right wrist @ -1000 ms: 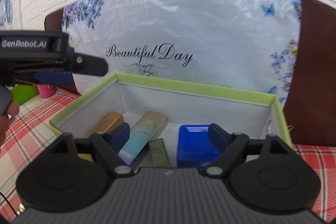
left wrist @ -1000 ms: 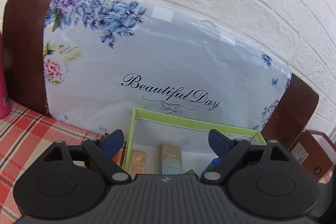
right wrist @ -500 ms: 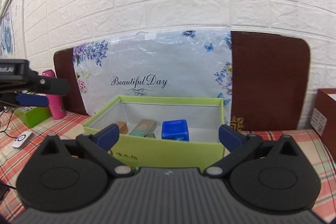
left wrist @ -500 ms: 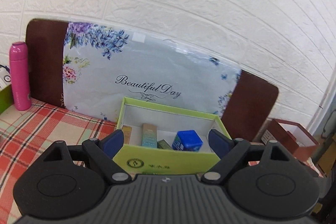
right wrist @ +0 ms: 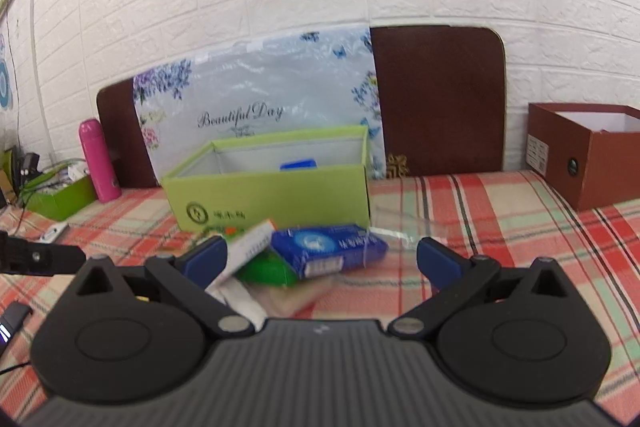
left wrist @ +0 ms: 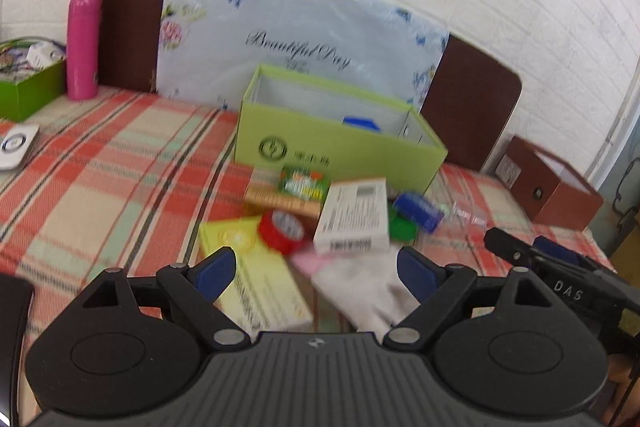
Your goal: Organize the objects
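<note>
A lime green open box (left wrist: 336, 143) stands on the plaid cloth, a blue box (left wrist: 360, 123) inside it; it also shows in the right wrist view (right wrist: 272, 195). In front lies a pile: a white carton (left wrist: 354, 221), red tape roll (left wrist: 282, 229), yellow box (left wrist: 256, 279), blue packet (left wrist: 418, 211), white cloth (left wrist: 360, 289). My left gripper (left wrist: 318, 273) is open and empty, above the pile's near side. My right gripper (right wrist: 322, 261) is open and empty, just before the blue packet (right wrist: 328, 249) and a green item (right wrist: 266, 271).
A pink bottle (left wrist: 82, 45) and a green bin (left wrist: 28, 85) stand far left. A brown box (right wrist: 584, 155) stands right. A floral bag (left wrist: 296, 39) leans on a brown board (right wrist: 438, 99) against the brick wall. A white device (left wrist: 16, 145) lies left.
Both grippers have pulled back and up from inside the green box. The pile in front of the box has come into view. Both stay open.
</note>
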Demonstrator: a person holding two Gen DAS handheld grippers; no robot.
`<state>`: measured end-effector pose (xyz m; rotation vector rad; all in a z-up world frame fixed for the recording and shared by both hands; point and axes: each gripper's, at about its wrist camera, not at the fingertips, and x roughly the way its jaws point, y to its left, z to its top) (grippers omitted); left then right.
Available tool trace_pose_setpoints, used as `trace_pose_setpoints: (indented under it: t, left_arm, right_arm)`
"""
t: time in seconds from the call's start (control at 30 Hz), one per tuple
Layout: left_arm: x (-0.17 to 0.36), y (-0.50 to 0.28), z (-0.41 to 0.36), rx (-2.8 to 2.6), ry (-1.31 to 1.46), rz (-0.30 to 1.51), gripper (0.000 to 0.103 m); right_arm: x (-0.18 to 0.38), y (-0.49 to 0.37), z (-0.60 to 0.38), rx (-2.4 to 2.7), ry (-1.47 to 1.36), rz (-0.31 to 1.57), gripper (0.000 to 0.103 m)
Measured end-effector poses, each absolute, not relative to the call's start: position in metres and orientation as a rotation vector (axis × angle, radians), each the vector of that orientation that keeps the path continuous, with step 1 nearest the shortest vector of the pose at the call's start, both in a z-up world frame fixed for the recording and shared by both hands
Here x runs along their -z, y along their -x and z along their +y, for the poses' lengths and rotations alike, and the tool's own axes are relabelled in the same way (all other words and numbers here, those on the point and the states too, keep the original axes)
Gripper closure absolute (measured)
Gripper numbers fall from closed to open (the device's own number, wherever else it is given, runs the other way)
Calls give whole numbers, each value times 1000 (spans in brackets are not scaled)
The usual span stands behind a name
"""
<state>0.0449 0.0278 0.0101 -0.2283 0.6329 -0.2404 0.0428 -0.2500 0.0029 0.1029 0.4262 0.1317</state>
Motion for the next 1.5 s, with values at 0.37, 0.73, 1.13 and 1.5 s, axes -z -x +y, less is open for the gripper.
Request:
trace_pose_setpoints:
  t: [0.37, 0.73, 1.13, 1.5]
  left_arm:
    - [9, -37, 60, 128, 303, 651, 12]
    - [22, -48, 92, 35, 409, 683, 12]
    - [52, -91, 43, 117, 351, 767, 12]
    - [58, -99, 40, 142, 175, 748, 28]
  right_arm:
    - [8, -43, -210, -216, -28, 467, 0]
    - [33, -102, -109, -324, 254, 514, 0]
    - [42, -94, -195, -219, 31, 594, 48]
    - [18, -95, -158, -269, 117, 486, 5]
